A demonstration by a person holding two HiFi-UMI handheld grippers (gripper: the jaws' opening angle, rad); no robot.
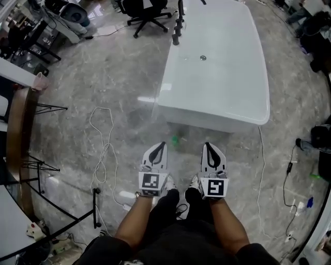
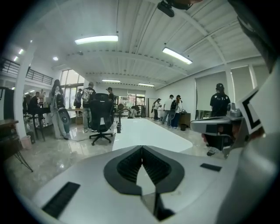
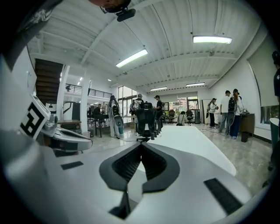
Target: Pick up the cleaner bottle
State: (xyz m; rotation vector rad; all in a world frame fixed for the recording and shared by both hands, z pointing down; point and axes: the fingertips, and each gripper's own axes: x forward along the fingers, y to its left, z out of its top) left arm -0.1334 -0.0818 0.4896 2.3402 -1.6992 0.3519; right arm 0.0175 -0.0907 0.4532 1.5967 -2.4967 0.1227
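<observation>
A long white table (image 1: 248,93) stands ahead of me. A short row of dark bottles (image 1: 177,32) stands at its far left edge; which one is the cleaner bottle I cannot tell. These bottles (image 2: 118,127) look small and distant in the left gripper view, and the bottles (image 3: 152,136) look the same in the right gripper view. My left gripper (image 1: 163,144) and right gripper (image 1: 207,144) hang side by side over the floor, short of the table's near end. Each is shut with nothing in it, as the left gripper (image 2: 141,148) and the right gripper (image 3: 141,144) show in their own views.
A black office chair (image 1: 147,13) stands left of the table's far end. White cables (image 1: 103,150) trail across the marble floor. A wooden stand on thin black legs (image 1: 20,140) lines the left. A small green thing (image 1: 175,139) lies on the floor by the table. People (image 2: 218,103) stand at the back.
</observation>
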